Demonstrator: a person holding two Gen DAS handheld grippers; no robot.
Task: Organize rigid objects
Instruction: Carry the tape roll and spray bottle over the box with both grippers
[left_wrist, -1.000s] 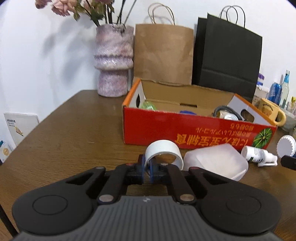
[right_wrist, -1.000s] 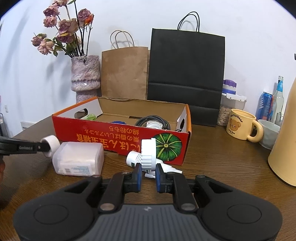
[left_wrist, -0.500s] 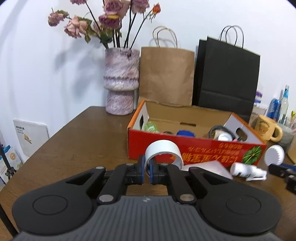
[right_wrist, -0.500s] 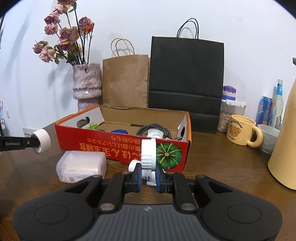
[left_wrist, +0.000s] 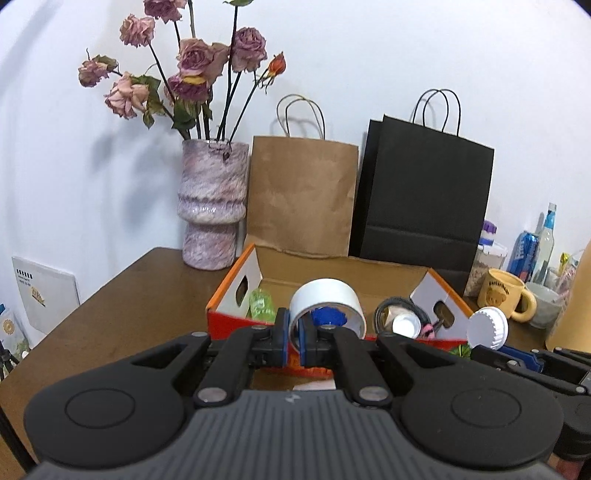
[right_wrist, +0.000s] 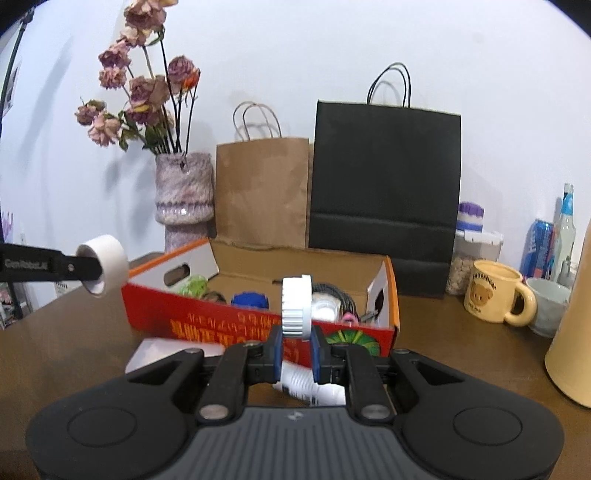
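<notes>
Left gripper (left_wrist: 291, 334) has its fingers clamped on the wall of a white tape roll (left_wrist: 327, 304), held up in the air at the near edge of the red box (right_wrist: 255, 325). Right gripper (right_wrist: 297, 349) pinches a white ribbed cap (right_wrist: 297, 308) edge-on, also raised in front of the box. On the desk (right_wrist: 66, 350) below lie a white bottle (right_wrist: 310, 386) and a pale tub (right_wrist: 155, 352).
</notes>
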